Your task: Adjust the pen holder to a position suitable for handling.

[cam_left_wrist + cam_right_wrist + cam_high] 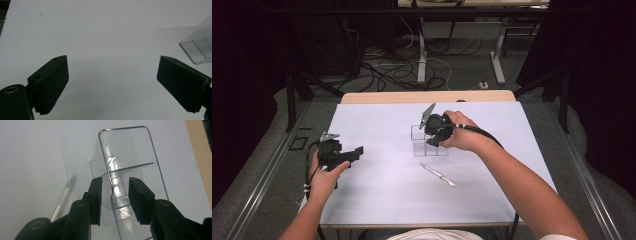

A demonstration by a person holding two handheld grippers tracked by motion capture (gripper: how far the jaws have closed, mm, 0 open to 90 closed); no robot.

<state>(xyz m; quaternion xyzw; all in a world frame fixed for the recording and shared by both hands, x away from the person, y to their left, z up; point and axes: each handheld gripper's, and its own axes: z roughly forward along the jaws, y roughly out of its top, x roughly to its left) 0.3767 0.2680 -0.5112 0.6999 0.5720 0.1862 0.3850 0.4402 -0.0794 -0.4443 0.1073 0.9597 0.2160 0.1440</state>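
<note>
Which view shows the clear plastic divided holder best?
The right gripper view: the clear plastic divided holder appears close up, rim and inner divider plain. The high view shows it small, partly behind the right gripper. The left gripper view catches one corner.

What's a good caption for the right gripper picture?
Right gripper straddles the clear holder's wall, jaws apart, with a pen lying nearby.

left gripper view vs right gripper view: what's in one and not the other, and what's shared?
Left gripper view alone: its own two black jaws spread wide, the left gripper with bare white table sheet between them.

Right gripper view alone: the right gripper with its jaws straddling a wall of the holder, pads apart from it, a translucent pen with a metal tip lying beside, and the wooden table edge.

Shared: the clear plastic divided holder and the white sheet.
</note>
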